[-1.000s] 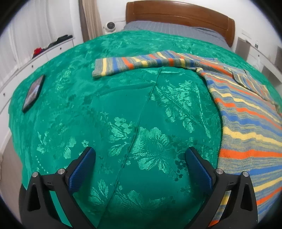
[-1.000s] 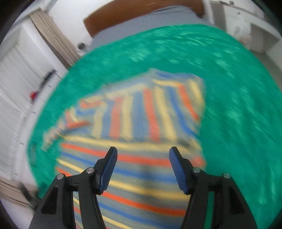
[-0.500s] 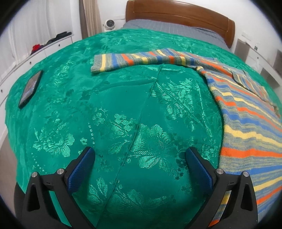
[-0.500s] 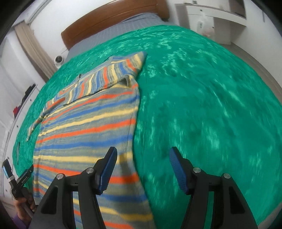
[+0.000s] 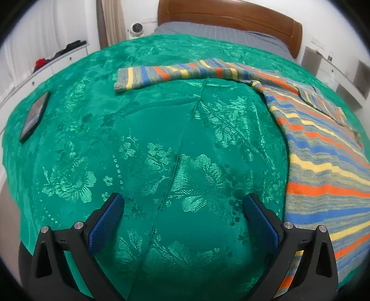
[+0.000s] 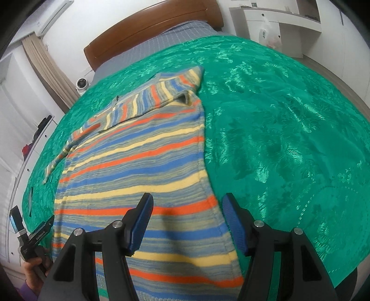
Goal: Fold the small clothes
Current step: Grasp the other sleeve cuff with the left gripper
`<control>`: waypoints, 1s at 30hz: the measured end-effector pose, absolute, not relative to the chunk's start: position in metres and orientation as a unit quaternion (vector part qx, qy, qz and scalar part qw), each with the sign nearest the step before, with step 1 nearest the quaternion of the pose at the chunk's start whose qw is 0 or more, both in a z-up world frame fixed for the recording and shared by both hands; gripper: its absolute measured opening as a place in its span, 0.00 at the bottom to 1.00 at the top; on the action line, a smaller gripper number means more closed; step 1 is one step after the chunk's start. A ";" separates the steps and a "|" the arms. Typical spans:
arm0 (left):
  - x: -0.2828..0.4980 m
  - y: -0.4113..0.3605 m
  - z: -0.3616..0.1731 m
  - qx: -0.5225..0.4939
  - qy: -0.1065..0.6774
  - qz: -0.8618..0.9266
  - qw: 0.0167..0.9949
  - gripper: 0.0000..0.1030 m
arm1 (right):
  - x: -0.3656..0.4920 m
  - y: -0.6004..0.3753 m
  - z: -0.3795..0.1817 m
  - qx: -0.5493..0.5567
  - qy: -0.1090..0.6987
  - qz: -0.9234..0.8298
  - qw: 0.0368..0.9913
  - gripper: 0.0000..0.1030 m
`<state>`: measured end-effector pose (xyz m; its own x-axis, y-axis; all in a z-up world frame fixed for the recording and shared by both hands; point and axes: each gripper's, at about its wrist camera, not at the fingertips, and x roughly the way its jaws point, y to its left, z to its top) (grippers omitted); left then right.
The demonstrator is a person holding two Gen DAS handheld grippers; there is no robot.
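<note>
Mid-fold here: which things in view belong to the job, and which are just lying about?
Job:
- striped sweater, flat on the green bedspread
- left tongs, open
- right tongs, open over the sweater's side edge

Lying about:
- phone
- white camera
- plastic bag

The sweater [image 6: 138, 166] lies on the bedspread [image 5: 161, 143]; on that bedspread, its sleeve [image 5: 175, 73] reaches left, the phone [image 5: 34, 114] farther left, the headboard [image 5: 229, 20] behind.
</note>
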<state>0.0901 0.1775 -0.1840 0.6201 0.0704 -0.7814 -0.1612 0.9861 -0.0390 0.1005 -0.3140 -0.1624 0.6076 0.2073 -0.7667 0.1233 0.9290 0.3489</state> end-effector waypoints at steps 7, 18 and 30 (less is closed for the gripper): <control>0.090 0.175 -0.155 -0.085 0.431 0.024 0.898 0.99 | 0.095 -0.308 -0.162 0.193 0.440 0.032 0.876 0.61; 0.195 0.217 -0.049 -0.090 0.433 -0.098 0.892 0.99 | 0.087 -0.304 -0.142 0.180 0.417 0.049 0.889 0.61; 0.302 0.344 -0.125 -0.205 0.550 0.059 0.807 0.90 | 0.067 -0.310 -0.135 0.207 0.411 0.056 0.886 0.64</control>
<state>0.3020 0.3441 -0.1251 0.3870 -0.1307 -0.9127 -0.3200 0.9093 -0.2659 0.0673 -0.3103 -0.1348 0.6555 0.2706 -0.7051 0.0706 0.9076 0.4139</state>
